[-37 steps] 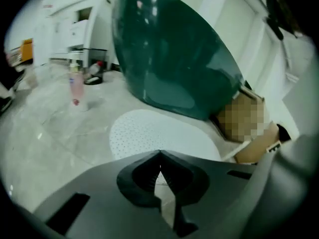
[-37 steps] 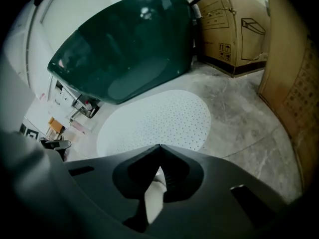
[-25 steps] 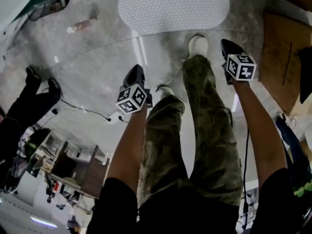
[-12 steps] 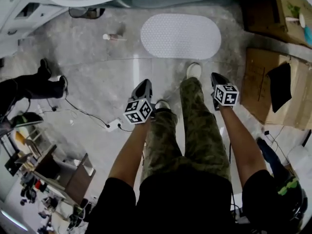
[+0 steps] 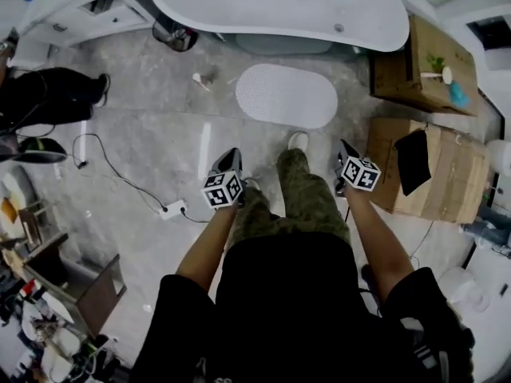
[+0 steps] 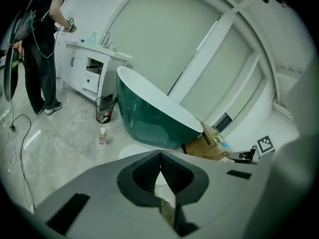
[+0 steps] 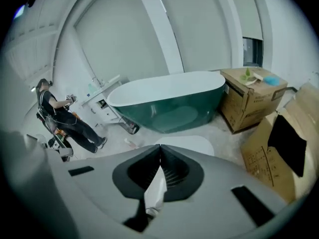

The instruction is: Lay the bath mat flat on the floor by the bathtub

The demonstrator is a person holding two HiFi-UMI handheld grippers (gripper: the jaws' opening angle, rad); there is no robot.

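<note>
The white oval bath mat (image 5: 286, 96) lies flat on the grey floor beside the green bathtub (image 5: 279, 10). The mat (image 7: 192, 143) and the tub (image 7: 169, 103) show again in the right gripper view, and the tub (image 6: 149, 116) in the left gripper view. My left gripper (image 5: 232, 156) is held at waist height, short of the mat and well above the floor, its jaws shut with nothing in them. My right gripper (image 5: 342, 147) is held likewise to the right, shut and empty. My legs and white shoe (image 5: 297, 140) stand between them, just short of the mat.
Cardboard boxes (image 5: 427, 54) stand right of the tub and mat. A small bottle (image 5: 198, 78) and a wire bin (image 5: 176, 34) sit left of the mat. A cable with a power strip (image 5: 170, 209) runs across the floor. Another person (image 5: 56, 94) stands by the white cabinet (image 5: 88, 10) at far left.
The view has pulled back and up: the mat and floor look smaller and farther, the tub has come into sight. Both grippers stayed shut and empty in front of me.
</note>
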